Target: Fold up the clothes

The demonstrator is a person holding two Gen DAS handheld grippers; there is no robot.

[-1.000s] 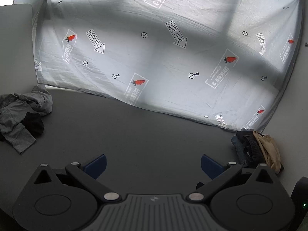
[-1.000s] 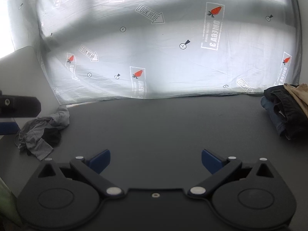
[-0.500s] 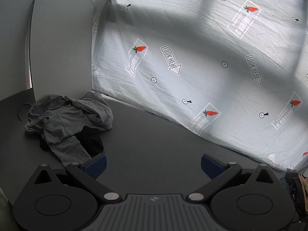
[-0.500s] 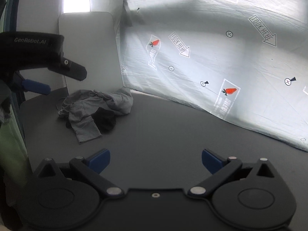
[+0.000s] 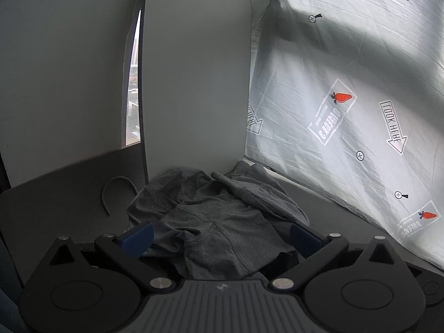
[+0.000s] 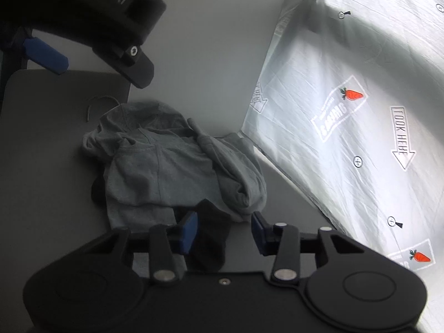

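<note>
Grey clothes (image 5: 222, 216) crumpled on surface (image 5: 55, 194), dead ahead at 12 o'clock of left claw (image 5: 222, 238), gaping wide, nearer. Right claw (image 6: 224, 230) half-spread, empty, at black sock (image 6: 211, 233).
</note>
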